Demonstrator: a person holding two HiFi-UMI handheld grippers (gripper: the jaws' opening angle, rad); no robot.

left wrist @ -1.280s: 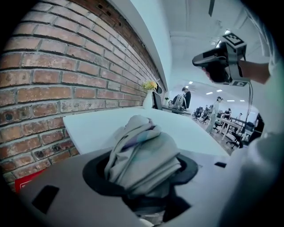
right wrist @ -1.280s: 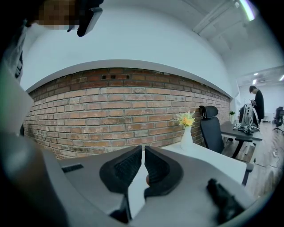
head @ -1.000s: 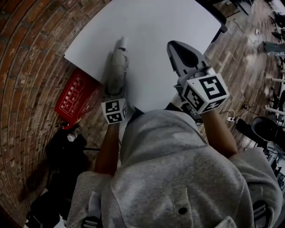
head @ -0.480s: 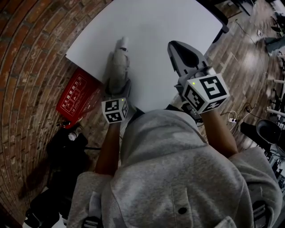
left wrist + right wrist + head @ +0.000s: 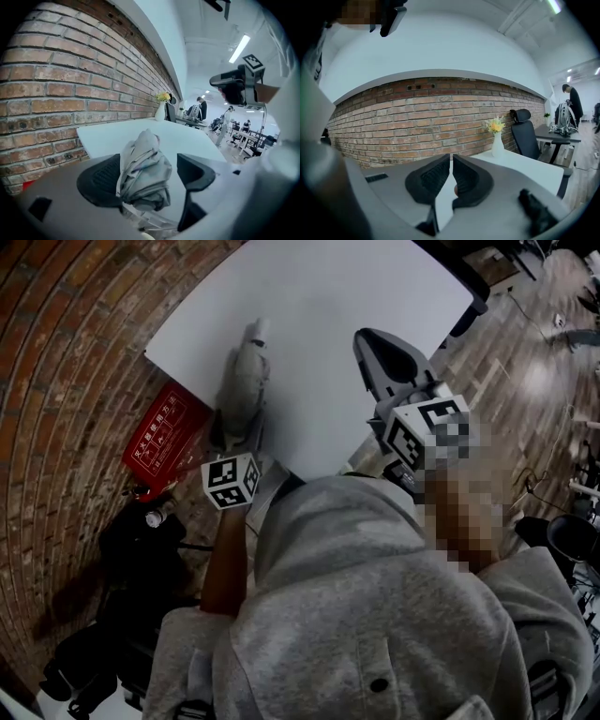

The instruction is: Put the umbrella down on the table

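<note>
The folded grey umbrella (image 5: pixel 246 381) lies on the white table (image 5: pixel 328 296) near its left edge, its tip pointing away from me. My left gripper (image 5: pixel 242 434) sits at the umbrella's near end with its jaws wide open. In the left gripper view the umbrella (image 5: pixel 143 173) lies between the pads, close to the left pad (image 5: pixel 101 180) and well apart from the right one. My right gripper (image 5: pixel 368 337) hovers over the table to the umbrella's right, shut with nothing in it; the right gripper view shows its pads nearly touching (image 5: pixel 451 161).
A brick wall runs along the table's left side, and a red sign (image 5: pixel 161 432) and dark bags (image 5: pixel 141 549) lie on the floor below it. A white vase with yellow flowers (image 5: pixel 498 143) stands at the table's far end, by a black chair (image 5: pixel 525 131).
My left gripper has opened off the umbrella and drawn back toward me, rising a little. The umbrella stays lying on the table. The right gripper has kept still.
</note>
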